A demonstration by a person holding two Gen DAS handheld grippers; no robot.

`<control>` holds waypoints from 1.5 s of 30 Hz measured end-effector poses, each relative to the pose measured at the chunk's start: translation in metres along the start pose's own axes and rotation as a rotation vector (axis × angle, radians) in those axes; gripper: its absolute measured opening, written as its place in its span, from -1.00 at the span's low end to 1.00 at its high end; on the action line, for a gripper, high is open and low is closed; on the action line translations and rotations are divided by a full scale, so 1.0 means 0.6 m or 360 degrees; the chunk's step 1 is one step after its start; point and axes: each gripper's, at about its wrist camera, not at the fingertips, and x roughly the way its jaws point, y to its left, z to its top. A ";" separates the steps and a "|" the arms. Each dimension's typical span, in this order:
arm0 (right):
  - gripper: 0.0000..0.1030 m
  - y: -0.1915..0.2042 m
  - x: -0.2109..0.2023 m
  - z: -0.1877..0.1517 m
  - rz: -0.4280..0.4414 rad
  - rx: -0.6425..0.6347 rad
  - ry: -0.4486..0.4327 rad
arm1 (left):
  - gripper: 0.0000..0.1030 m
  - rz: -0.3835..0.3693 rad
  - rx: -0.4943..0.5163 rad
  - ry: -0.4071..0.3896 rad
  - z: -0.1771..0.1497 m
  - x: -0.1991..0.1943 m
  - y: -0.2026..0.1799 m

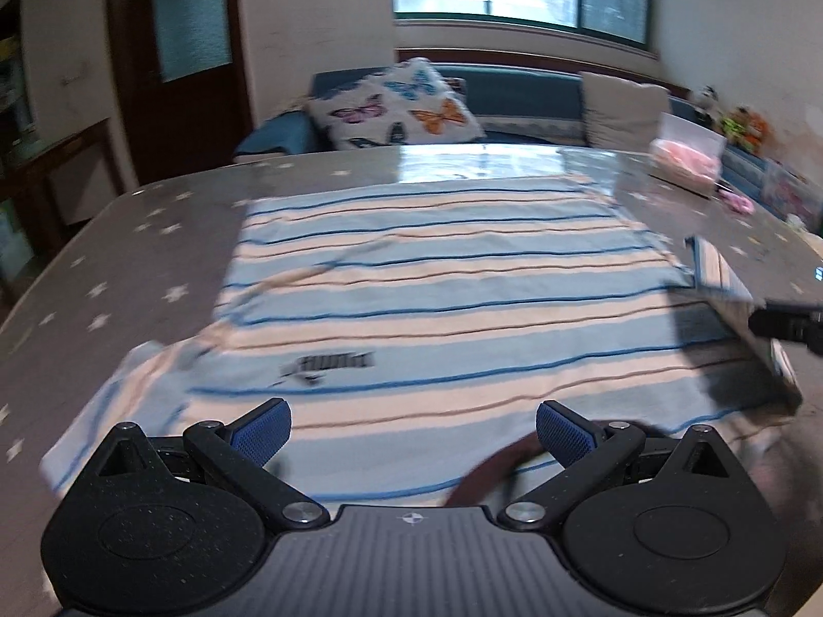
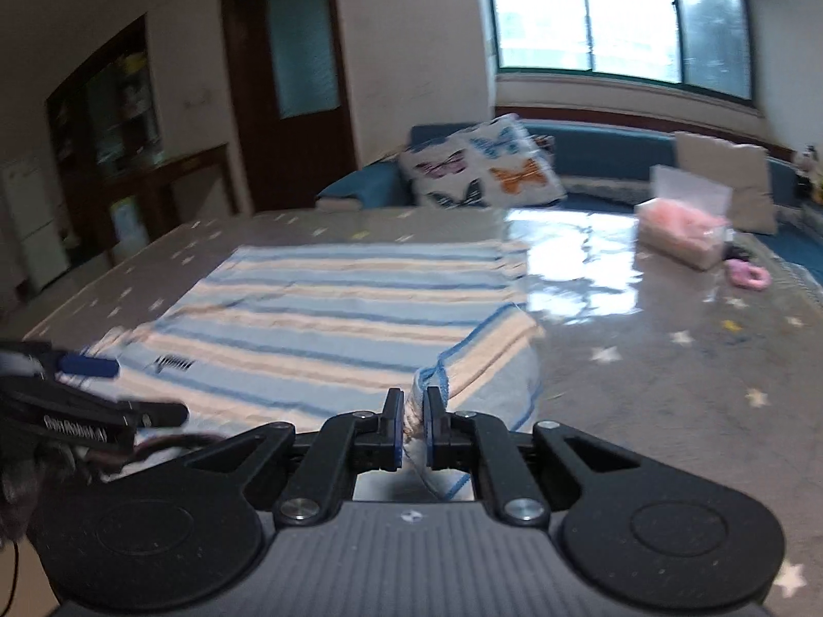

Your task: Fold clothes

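A blue and cream striped shirt [image 1: 437, 298] lies spread flat on the grey star-patterned table [image 1: 154, 216]. My left gripper [image 1: 411, 432] hovers open over the shirt's near edge, nothing between its blue pads. In the right wrist view my right gripper [image 2: 412, 432] is shut on the shirt's right sleeve [image 2: 478, 355], lifting its hem off the table. The raised sleeve [image 1: 730, 298] and the right gripper's tip show at the right edge of the left wrist view. The left gripper's fingers [image 2: 92, 365] show at the left of the right wrist view.
A clear box with pink contents [image 2: 684, 226] and a pink hair tie [image 2: 748, 275] sit at the table's far right. A blue sofa with a butterfly cushion [image 1: 396, 108] stands behind the table. A dark strap [image 1: 488, 473] hangs near my left gripper.
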 end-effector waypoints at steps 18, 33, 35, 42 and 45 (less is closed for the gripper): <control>-0.60 -0.032 0.068 0.004 -0.0086 -0.0020 0.0136 | 1.00 0.0363 -0.0357 -0.0082 -0.048 -0.049 0.164; -0.59 -0.027 0.125 0.020 -0.0183 -0.0157 0.0166 | 0.78 0.0453 -0.0478 -0.0130 -0.070 -0.076 0.225; -0.59 -0.028 0.140 0.017 -0.0182 -0.0161 0.0204 | 0.70 0.0467 -0.0492 -0.0124 -0.071 -0.076 0.232; -0.31 -0.015 0.125 0.013 -0.0144 -0.0197 0.0187 | 0.37 0.0458 -0.0623 -0.0046 -0.076 -0.051 0.269; -0.28 -0.005 0.116 0.002 -0.0121 -0.0221 0.0211 | 0.17 0.0442 -0.0654 -0.0007 -0.078 -0.035 0.279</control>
